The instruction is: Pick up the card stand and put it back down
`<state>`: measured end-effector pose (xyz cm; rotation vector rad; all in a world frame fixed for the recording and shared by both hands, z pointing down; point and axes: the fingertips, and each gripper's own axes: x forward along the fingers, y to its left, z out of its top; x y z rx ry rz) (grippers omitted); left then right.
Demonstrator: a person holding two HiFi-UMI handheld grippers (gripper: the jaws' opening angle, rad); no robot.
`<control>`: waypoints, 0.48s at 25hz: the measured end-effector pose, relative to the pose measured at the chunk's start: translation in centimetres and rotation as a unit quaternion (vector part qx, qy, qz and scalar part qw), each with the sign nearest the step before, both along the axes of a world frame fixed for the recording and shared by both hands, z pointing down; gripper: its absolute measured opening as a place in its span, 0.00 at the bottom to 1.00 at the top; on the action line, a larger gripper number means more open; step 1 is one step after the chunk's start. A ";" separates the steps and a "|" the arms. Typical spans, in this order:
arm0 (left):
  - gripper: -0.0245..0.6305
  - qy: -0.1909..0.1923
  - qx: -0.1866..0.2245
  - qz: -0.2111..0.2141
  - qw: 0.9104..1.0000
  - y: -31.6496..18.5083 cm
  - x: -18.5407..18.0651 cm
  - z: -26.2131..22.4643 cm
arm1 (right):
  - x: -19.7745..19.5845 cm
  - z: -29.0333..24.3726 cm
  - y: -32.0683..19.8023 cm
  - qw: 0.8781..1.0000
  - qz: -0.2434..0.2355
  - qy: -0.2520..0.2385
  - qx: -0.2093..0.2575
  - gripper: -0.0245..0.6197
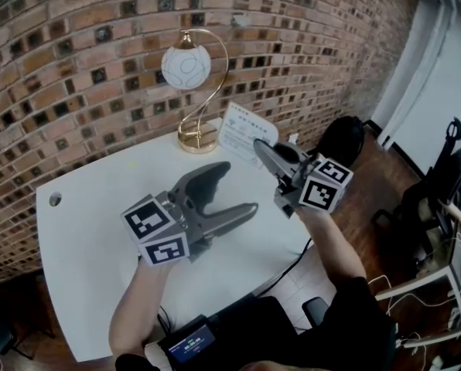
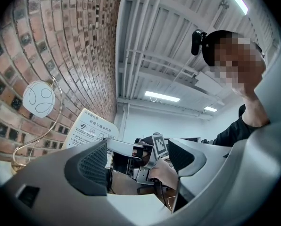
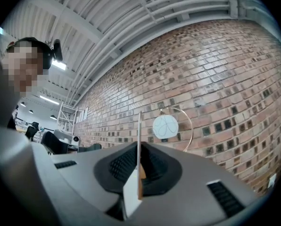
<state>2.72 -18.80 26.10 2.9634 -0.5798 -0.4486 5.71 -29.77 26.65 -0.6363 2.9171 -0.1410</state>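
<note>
Fingers (image 3: pixel 157 169) of the right gripper (image 1: pixel 261 148) pinch the thin white printed card stand (image 1: pixel 242 130) by its edge. It stands upright, long axis vertical, print facing the person, seemingly just off the white table (image 1: pixel 83 284). Lower it plumb and seat the base flat before releasing. The left gripper (image 1: pixel 238 188) is spread and empty.

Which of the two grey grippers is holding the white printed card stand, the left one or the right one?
The right gripper: its fingers are shut on the white printed card stand. The left gripper has open, empty fingers.
</note>
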 end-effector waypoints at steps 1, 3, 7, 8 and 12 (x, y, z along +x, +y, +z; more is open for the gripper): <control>0.64 0.001 0.000 -0.002 1.000 0.0 -0.2 -0.1 | -0.1 -0.1 0.0 1.000 -0.001 -0.001 0.001 0.08; 0.64 0.001 0.001 -0.005 1.000 0.0 -0.6 -0.3 | -0.4 -0.2 0.2 1.000 -0.002 -0.002 0.002 0.08; 0.64 0.000 0.004 -0.010 1.000 0.3 -1.2 -0.6 | -0.8 -0.7 0.4 1.000 -0.007 -0.006 0.005 0.08; 0.64 -0.001 0.005 -0.011 1.000 0.3 -1.3 -0.6 | -0.9 -0.8 0.4 1.000 -0.008 -0.007 0.006 0.08; 0.64 0.001 0.000 -0.023 1.000 0.2 -2.3 -0.6 | -1.4 -1.5 0.6 1.000 -0.015 -0.014 0.010 0.08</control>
